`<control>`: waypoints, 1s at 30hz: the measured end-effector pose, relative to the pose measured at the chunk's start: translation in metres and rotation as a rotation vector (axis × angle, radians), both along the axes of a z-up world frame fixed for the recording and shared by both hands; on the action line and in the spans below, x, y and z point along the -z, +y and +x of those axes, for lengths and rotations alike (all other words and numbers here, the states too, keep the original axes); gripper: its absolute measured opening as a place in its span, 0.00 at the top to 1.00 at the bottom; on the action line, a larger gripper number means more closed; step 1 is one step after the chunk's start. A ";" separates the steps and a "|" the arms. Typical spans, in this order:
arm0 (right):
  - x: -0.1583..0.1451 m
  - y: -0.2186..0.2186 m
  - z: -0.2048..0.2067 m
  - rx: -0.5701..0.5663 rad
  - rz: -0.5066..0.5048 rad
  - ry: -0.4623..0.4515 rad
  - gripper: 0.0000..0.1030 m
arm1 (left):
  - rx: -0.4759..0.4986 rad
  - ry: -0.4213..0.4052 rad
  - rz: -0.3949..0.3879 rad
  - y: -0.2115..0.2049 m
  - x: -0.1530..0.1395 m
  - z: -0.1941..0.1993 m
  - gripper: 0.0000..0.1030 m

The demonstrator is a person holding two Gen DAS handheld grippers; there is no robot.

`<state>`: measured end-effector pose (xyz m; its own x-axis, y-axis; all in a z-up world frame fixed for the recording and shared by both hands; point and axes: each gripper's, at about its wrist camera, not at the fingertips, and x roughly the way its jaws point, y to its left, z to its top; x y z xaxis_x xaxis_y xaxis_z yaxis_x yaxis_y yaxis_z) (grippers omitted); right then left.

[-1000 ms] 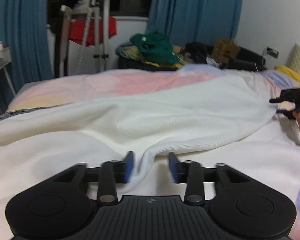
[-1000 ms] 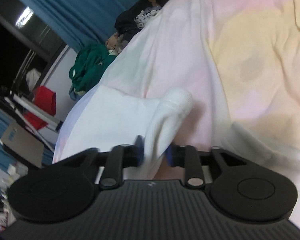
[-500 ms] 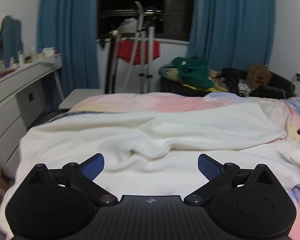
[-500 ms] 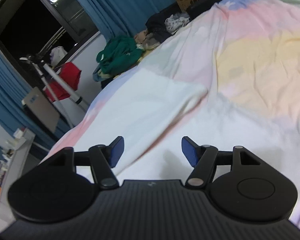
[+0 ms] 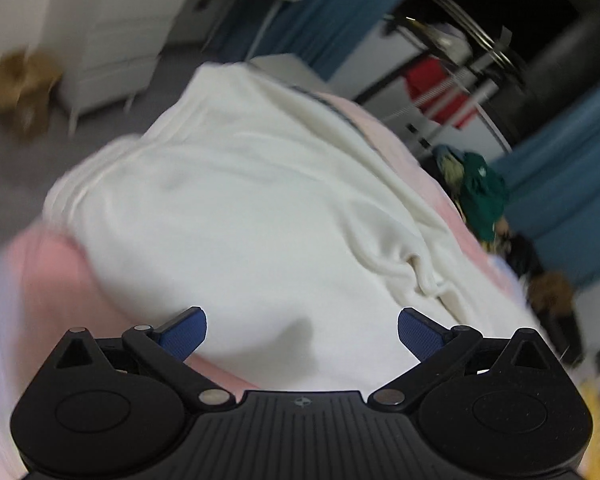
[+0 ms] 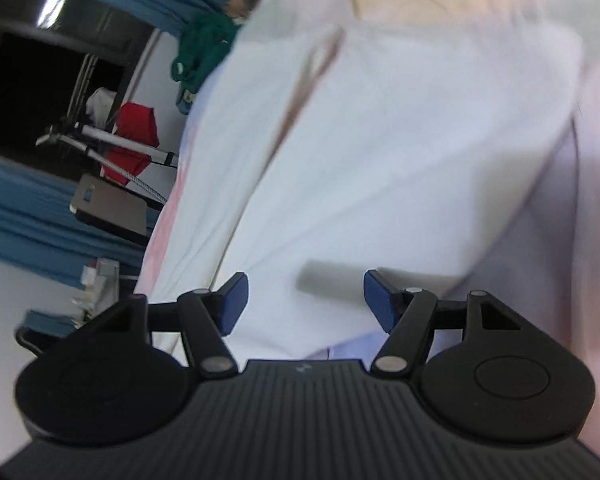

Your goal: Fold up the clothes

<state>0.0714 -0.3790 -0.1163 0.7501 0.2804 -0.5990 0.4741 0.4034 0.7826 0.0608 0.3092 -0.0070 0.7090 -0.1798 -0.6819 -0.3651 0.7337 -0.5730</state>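
Note:
A white garment (image 5: 236,208) lies spread on the pastel bed sheet (image 5: 40,280), with a bunched ridge (image 5: 416,268) along its right side. My left gripper (image 5: 302,330) is open and empty just above the garment's near edge. In the right wrist view the same white garment (image 6: 400,152) lies flat with a fold line (image 6: 312,68) running up it. My right gripper (image 6: 305,300) is open and empty low over the cloth. Both views are tilted and blurred.
A white drawer unit (image 5: 112,52) and a brown box (image 5: 20,84) stand on the floor beyond the bed's edge. A green clothes pile (image 5: 480,192), a drying rack with red cloth (image 6: 134,140) and blue curtains (image 5: 560,200) lie beyond the bed.
Both grippers let go of the white garment and opened. They then dropped low over it and tilted; the left view swung toward the bed's left corner.

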 end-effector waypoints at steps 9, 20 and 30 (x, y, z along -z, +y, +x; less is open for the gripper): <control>0.034 0.013 -0.008 -0.022 0.284 0.088 0.35 | -0.238 0.063 -0.126 0.044 0.018 -0.029 0.00; 0.023 0.005 0.007 0.199 0.119 0.032 0.36 | -0.431 0.046 -0.292 0.069 0.042 -0.040 0.00; 0.035 -0.035 0.028 0.321 0.006 0.067 0.79 | -0.490 -0.022 -0.344 0.072 0.046 -0.026 0.45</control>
<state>0.0997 -0.4138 -0.1518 0.7595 0.0398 -0.6493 0.6271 0.2209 0.7470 0.0343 0.3816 -0.0531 0.7784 -0.0356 -0.6268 -0.5995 0.2538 -0.7590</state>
